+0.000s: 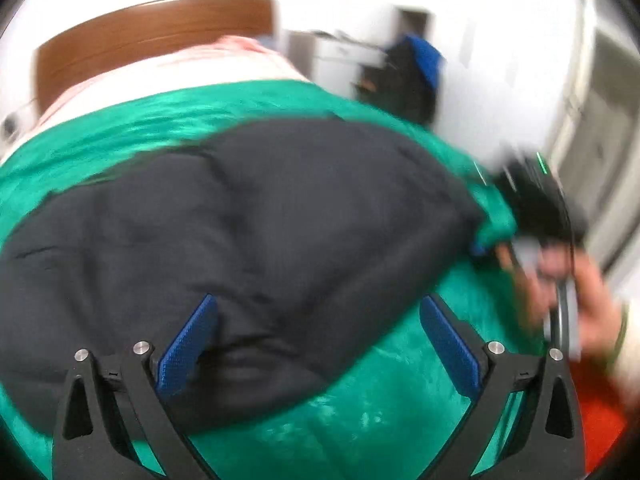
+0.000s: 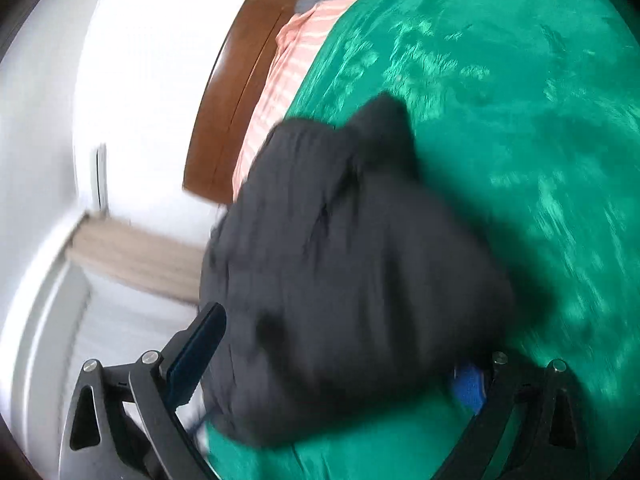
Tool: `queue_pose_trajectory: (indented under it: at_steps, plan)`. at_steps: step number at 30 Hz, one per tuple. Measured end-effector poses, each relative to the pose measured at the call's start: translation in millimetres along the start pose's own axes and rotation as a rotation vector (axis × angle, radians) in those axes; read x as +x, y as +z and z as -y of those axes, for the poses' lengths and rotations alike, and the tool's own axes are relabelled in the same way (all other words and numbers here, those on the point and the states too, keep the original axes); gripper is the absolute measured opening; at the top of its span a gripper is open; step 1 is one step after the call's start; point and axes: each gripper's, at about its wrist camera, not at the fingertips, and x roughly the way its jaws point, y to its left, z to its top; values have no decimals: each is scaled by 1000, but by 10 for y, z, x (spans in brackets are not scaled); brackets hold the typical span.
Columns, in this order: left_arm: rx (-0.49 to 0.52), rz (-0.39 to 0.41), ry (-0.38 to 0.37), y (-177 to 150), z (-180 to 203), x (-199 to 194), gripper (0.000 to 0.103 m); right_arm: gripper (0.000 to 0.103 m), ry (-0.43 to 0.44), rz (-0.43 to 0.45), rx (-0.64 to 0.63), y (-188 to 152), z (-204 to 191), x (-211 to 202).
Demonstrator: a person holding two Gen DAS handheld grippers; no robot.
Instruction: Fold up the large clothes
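The left claw (image 1: pixel 318 344) stood wide open and empty, tilted down over the near edge of the dark padded jacket (image 1: pixel 224 248), its blue pads (image 1: pixel 188 350) clear of the cloth. The jacket lay bunched on the green blanket (image 1: pixel 400 412) covering the bed, near the wooden headboard (image 1: pixel 140 44). The right claw (image 2: pixel 332 364) was rolled well to one side, its jaws spread wide around the jacket's edge without pinching it. The right hand (image 1: pixel 576 300), blurred, gripped its handle at the bed's edge.
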Motion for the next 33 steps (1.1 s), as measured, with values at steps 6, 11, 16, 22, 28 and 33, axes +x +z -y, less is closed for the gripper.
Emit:
queue_pose_trajectory:
  at_steps: [6,11,16,22,28,33]
  plan:
    - [17,-99,14,-59,20,508,102,62,-146,-32,-183,103,-398,312]
    - [-63,-94,-54,-32,-114,420,102,39,-291,38,-655,-225,-1404,247]
    - [-220,-89,-145,-48,-470,-38,97,38,-328,105,-1091,-826,-2446,278]
    - [-438,52,25,-402,-1508,-1309,98,38,-339,88,-1577,-1809,-3129,911]
    - [-648,143,201,-964,-2223,-2080,98,38,-304,-119,-1933,-3008,-3145,1781]
    - [-709,180,189,-1013,-2404,-2181,98,41,-330,-146,-2127,-3592,-2866,2081]
